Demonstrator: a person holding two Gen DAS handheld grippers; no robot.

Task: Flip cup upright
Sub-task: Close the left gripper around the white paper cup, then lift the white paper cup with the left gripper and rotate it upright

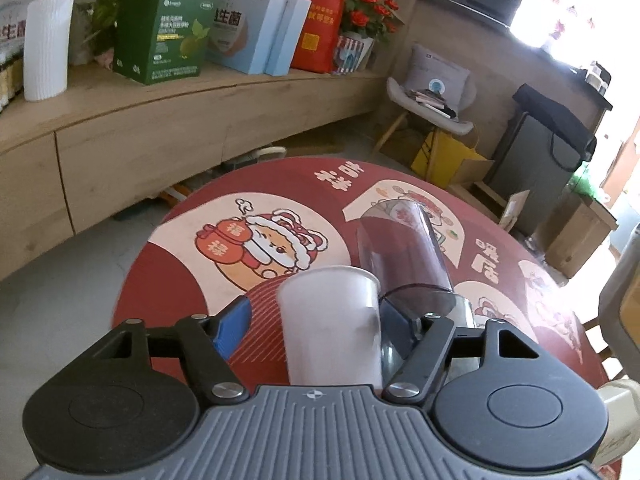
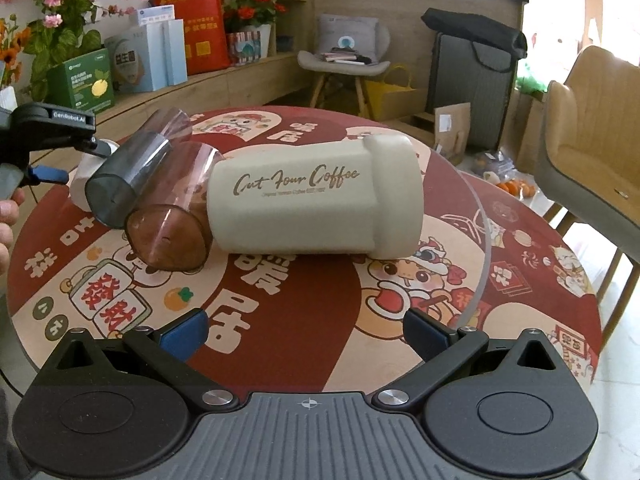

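Through your left wrist camera, your left gripper (image 1: 316,320) has its blue-padded fingers (image 1: 232,326) spread around a small white plastic cup (image 1: 330,328). The right pad looks pressed against the cup's side, while the left pad stands just apart from it, so you cannot tell whether the cup is truly gripped. The cup's open rim points away from the camera. Just beyond it, a smoky grey transparent tumbler (image 1: 400,248) lies on its side on the round red table with cartoon prints (image 1: 168,292).

Through your right wrist camera, your right gripper (image 2: 306,332) hangs wide apart above the table (image 2: 304,300), holding nothing. Ahead lies a cream lidded coffee tumbler lettered "Cut Four Coffee" (image 2: 316,200), on its side. Touching its base is a brownish-pink transparent cup (image 2: 172,236), also tipped over, with the grey tumbler (image 2: 124,180) leaning beside that. At far left, your left gripper (image 2: 52,148) meets the white cup (image 2: 80,184), mostly hidden behind the grey tumbler.
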